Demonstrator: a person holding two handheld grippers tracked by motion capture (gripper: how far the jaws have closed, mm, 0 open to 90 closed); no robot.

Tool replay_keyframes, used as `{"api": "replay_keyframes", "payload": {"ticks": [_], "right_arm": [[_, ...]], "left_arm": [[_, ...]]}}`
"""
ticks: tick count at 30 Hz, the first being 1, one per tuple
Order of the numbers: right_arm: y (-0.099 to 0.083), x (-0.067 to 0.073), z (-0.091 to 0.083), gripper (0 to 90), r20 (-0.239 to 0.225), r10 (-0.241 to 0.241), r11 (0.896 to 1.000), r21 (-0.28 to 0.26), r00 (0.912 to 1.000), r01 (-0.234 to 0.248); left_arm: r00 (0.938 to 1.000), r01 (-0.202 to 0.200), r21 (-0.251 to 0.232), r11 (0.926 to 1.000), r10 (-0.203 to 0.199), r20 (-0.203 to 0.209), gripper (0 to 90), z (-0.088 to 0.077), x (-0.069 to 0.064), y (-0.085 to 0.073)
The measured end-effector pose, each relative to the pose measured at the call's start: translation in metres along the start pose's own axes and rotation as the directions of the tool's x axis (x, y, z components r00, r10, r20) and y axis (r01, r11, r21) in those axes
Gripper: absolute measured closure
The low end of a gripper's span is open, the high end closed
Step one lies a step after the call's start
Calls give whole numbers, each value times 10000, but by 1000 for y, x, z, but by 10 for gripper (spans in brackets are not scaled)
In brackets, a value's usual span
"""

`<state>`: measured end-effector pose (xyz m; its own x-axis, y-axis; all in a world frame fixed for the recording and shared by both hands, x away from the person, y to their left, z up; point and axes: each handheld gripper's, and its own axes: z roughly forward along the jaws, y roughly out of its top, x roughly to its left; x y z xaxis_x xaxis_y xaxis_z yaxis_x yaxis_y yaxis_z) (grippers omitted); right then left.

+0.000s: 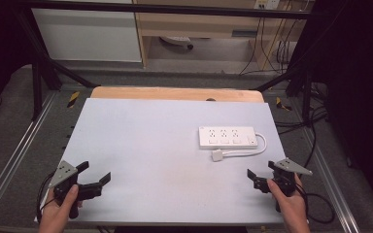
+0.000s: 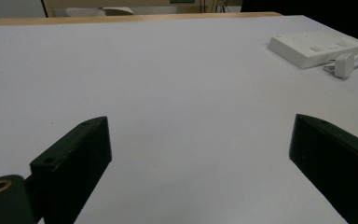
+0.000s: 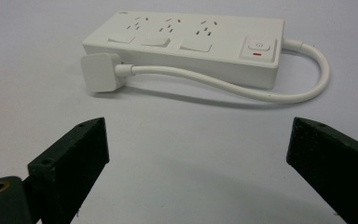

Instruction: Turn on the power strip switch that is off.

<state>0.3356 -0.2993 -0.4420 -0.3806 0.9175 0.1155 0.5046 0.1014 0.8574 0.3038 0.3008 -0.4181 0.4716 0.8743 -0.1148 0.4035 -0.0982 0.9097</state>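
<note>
A white power strip (image 1: 227,137) lies flat on the right half of the pale table mat (image 1: 145,145); its short cable loops round to a white plug (image 1: 217,156) resting just in front of it. In the right gripper view the power strip (image 3: 186,44) and plug (image 3: 98,73) lie close ahead of the open right gripper (image 3: 198,154). My right gripper (image 1: 261,172) hovers near the front right edge, empty. My left gripper (image 1: 96,173) sits open and empty at the front left; its view has the power strip (image 2: 313,47) far off at the upper right.
A wooden table edge (image 1: 175,93) runs behind the mat. Black frame rails and trailing cables (image 1: 315,126) border the right side. A white cabinet (image 1: 87,34) and wooden shelving stand beyond the table.
</note>
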Motion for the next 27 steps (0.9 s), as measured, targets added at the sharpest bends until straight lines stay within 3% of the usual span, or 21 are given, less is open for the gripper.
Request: {"api": "replay_keyframes", "payload": {"ticks": [17,27], "right_arm": [[3,-3,-1,48,-90,191,9996,195,9998,-189],[6,-7,-5,32,-326,259,9995,-168,9991,-264]], "left_arm": [[9999,-47,58,10000,47,128,54,1,-1,0],[9999,-61,46,10000,61,143,54,1,-1,0]]}}
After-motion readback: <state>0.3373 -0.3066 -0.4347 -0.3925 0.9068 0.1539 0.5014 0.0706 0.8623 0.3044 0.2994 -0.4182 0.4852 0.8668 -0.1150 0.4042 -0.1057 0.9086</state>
